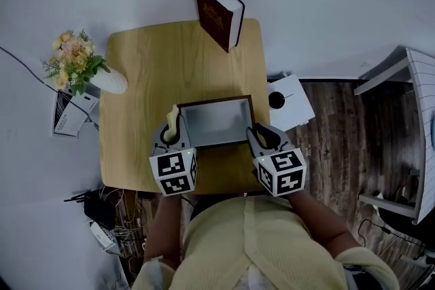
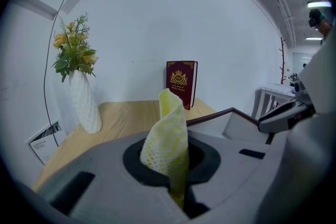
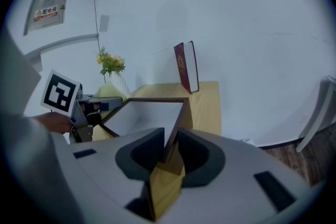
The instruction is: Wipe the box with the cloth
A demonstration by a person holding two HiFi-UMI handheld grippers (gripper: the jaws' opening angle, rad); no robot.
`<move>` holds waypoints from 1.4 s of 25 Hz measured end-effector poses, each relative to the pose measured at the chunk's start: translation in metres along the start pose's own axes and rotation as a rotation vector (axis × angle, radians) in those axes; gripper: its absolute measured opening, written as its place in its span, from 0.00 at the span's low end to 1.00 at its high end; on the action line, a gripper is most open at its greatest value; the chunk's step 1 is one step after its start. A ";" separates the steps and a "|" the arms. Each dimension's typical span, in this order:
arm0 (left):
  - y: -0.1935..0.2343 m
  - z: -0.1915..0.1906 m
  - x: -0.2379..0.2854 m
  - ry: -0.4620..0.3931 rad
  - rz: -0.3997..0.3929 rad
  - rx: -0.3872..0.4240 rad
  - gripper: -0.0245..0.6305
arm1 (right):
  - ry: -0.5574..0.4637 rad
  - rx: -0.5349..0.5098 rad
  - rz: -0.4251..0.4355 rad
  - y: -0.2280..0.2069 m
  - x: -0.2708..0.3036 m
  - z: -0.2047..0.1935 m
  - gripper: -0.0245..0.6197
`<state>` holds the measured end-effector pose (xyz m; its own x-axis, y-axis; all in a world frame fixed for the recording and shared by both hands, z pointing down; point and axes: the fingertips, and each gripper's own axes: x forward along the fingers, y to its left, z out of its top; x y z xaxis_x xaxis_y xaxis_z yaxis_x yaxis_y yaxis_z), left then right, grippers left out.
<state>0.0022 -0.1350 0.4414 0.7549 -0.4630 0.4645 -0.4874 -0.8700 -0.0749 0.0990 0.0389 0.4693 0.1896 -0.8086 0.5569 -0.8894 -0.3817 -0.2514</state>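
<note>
The box (image 1: 216, 120) sits near the table's (image 1: 156, 64) front edge, its right wall pinched in the right gripper (image 1: 264, 138). The left gripper (image 1: 172, 132) is clamped on the cloth (image 2: 169, 140), just beside the box's left rim. Best to brace the box firmly and drag the cloth's loose end flat across it.

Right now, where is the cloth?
Head view, left side: the cloth stands pinched in the left gripper, just beside the left edge of the box.

Probably an office or test room — plain white walls, a small wooden table (image 1: 156, 64), a book (image 1: 219, 12), a vase of flowers (image 1: 109, 81) — loose cables (image 1: 102, 214) on the floor.
</note>
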 end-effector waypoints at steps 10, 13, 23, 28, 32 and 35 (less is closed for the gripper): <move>0.018 -0.005 -0.020 -0.010 0.037 -0.030 0.07 | -0.054 -0.007 -0.007 -0.002 -0.006 0.009 0.17; 0.018 -0.007 -0.025 -0.015 0.039 -0.038 0.07 | -0.099 -0.011 -0.029 -0.007 -0.010 0.021 0.17; 0.011 -0.001 -0.045 -0.051 0.020 -0.063 0.07 | -0.164 -0.004 -0.057 -0.016 -0.034 0.034 0.13; 0.008 -0.012 -0.052 -0.027 0.018 -0.077 0.07 | -0.168 -0.017 -0.075 -0.017 -0.040 0.032 0.11; 0.010 -0.019 -0.057 -0.013 0.023 -0.076 0.07 | -0.158 -0.029 -0.085 -0.017 -0.041 0.027 0.10; 0.012 -0.024 -0.060 -0.008 0.030 -0.084 0.07 | -0.149 -0.012 -0.087 -0.018 -0.041 0.021 0.09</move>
<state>-0.0591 -0.1139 0.4337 0.7427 -0.4899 0.4565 -0.5445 -0.8386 -0.0141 0.1162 0.0693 0.4345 0.3249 -0.8304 0.4527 -0.8719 -0.4485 -0.1968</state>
